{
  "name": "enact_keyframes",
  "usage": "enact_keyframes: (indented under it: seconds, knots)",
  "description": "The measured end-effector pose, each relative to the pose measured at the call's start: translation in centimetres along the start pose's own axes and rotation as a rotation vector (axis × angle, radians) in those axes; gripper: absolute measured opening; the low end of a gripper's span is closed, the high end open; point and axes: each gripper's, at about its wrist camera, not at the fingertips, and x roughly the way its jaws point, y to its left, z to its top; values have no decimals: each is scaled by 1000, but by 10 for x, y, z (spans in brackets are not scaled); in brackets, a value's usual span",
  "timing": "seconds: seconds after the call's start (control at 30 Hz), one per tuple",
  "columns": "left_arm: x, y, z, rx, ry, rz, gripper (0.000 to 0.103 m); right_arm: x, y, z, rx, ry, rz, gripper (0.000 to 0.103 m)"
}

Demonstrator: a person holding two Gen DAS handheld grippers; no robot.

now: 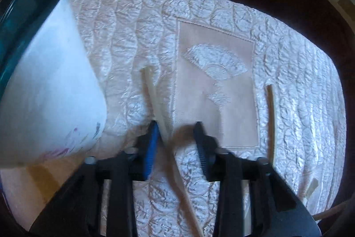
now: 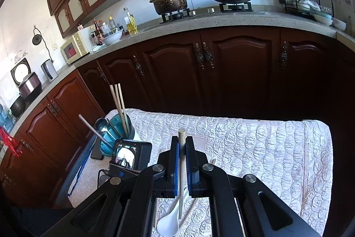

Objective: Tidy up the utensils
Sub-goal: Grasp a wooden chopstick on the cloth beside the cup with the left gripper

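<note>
My right gripper [image 2: 182,148] is shut on a wooden chopstick [image 2: 182,137] and holds it above the quilted table cloth [image 2: 255,143]. A teal utensil holder [image 2: 115,128] at the table's far left holds several chopsticks, a ladle and a metal utensil. A white ceramic spoon [image 2: 169,221] lies on the cloth below the right gripper. My left gripper [image 1: 176,132] is open, low over the cloth, with a pale chopstick [image 1: 155,94] lying between its fingers. Another chopstick [image 1: 271,119] lies to its right. The teal holder [image 1: 20,19] fills the left edge of that view.
The left gripper's camera body [image 2: 128,154] sits just right of the holder. Dark wood cabinets [image 2: 221,72] stand beyond the table's far edge. A smooth pink patch [image 1: 217,86] marks the cloth's middle. A white printed container wall [image 1: 48,86] stands close at the left.
</note>
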Motion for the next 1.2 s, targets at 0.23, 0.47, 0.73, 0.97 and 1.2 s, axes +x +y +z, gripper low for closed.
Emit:
enact_keyframes:
  seconds: [0.23, 0.47, 0.73, 0.97, 1.2]
  knots:
    - [-64, 19, 5, -17, -70, -215, 3, -5, 8, 3, -11, -17, 6, 5]
    - [-103, 31, -3, 27, -125, -216, 3, -2, 23, 9, -26, -30, 20, 5]
    - [-35, 2, -19, 54, -27, -93, 40, -4, 18, 1, -25, -12, 11, 5]
    - [9, -11, -14, 99, -1, -9, 11, -8, -1, -3, 9, -12, 5, 5]
    - [-48, 7, -8, 66, -45, -180, 4, -12, 3, 3, 2, -21, 10, 5]
